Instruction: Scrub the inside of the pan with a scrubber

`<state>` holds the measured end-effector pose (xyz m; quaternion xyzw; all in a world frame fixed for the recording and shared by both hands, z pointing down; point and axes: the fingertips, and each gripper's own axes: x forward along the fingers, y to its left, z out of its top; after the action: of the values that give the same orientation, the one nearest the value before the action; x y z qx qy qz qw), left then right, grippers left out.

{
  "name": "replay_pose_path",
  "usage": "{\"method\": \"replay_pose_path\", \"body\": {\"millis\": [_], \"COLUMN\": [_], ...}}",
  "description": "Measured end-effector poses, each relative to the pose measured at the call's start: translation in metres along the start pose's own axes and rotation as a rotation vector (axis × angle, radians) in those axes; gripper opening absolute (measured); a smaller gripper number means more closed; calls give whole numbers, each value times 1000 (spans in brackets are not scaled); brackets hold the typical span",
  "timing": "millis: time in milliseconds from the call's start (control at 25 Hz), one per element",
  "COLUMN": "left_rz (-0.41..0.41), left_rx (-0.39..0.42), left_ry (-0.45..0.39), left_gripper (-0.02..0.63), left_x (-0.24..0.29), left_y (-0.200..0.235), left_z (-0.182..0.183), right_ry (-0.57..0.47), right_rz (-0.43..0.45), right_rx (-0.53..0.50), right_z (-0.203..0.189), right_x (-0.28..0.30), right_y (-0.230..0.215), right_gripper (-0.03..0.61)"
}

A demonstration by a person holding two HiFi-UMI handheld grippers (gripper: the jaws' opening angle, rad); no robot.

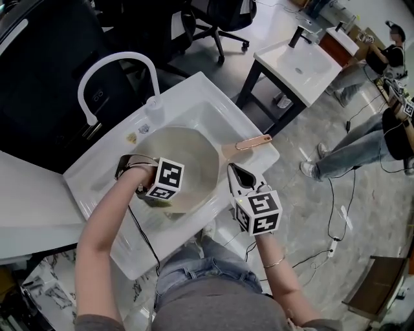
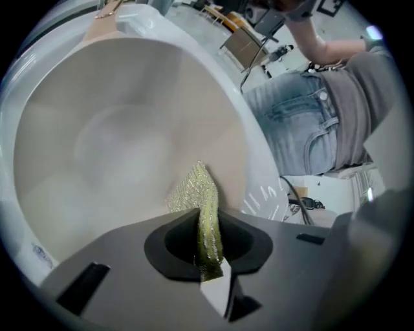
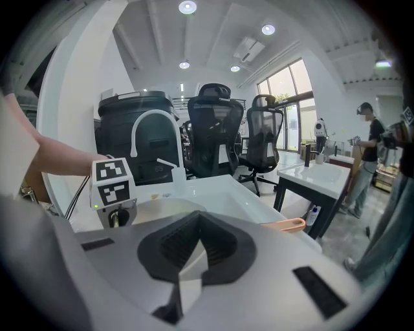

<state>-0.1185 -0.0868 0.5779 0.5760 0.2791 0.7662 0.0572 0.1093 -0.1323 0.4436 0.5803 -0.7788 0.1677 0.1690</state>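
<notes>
A beige pan (image 1: 184, 155) lies in the white sink (image 1: 213, 106), its copper-pink handle (image 1: 253, 142) pointing right over the rim. My left gripper (image 1: 155, 197) is down at the pan's near rim, shut on a yellow-green scrubber (image 2: 196, 194). In the left gripper view the scrubber's tip rests against the pan's inner wall (image 2: 110, 136), ahead of the left gripper (image 2: 208, 252). My right gripper (image 1: 240, 176) hovers beside the pan's right side, just short of the handle, shut with nothing in it. The right gripper view shows the right gripper (image 3: 196, 255), the handle (image 3: 284, 225) and the pan's rim (image 3: 165, 208).
A white arched faucet (image 1: 116, 70) and a small clear cup (image 1: 152, 106) stand at the sink's back. A second sink table (image 1: 297, 64) is at the upper right, office chairs (image 1: 220, 19) behind. People (image 1: 362, 145) sit to the right. Cables run over the floor (image 1: 336, 213).
</notes>
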Motion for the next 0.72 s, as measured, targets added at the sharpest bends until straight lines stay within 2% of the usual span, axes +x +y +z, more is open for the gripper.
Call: {"method": "replay_pose_path", "body": {"millis": [160,240,360,440,560,640,720], "left_rz": [135,229,390,533,789,932,1005], "left_rx": [-45,-93,-170,-235,-358,-420,-495], "left_ry": [92,90,42,-15,-152,-276,-439], "left_gripper": [64,64,64,64,66,66,66], "left_x": [1,-3,-17,-36,-75,-100,-120], "left_y": [31,51,80,100,128,135,132], "left_z": [-20,-25,-25,-25,-31,-32,-29], "right_ry": [6,11,13,10,4,0,-4], "right_rz": [-3,-6,-8,-10,-12,-12,-13], "right_rx": [-3,-3,-6,-9,-15,-22,-26], "right_z": [-2,-5,-6,-4,-1,1,3], "right_x": [-1,-2,-2,-1,0,1,2], "right_y": [3,3,3,3,4,4,3], "right_gripper": [11,11,11,11,11,11,11]}}
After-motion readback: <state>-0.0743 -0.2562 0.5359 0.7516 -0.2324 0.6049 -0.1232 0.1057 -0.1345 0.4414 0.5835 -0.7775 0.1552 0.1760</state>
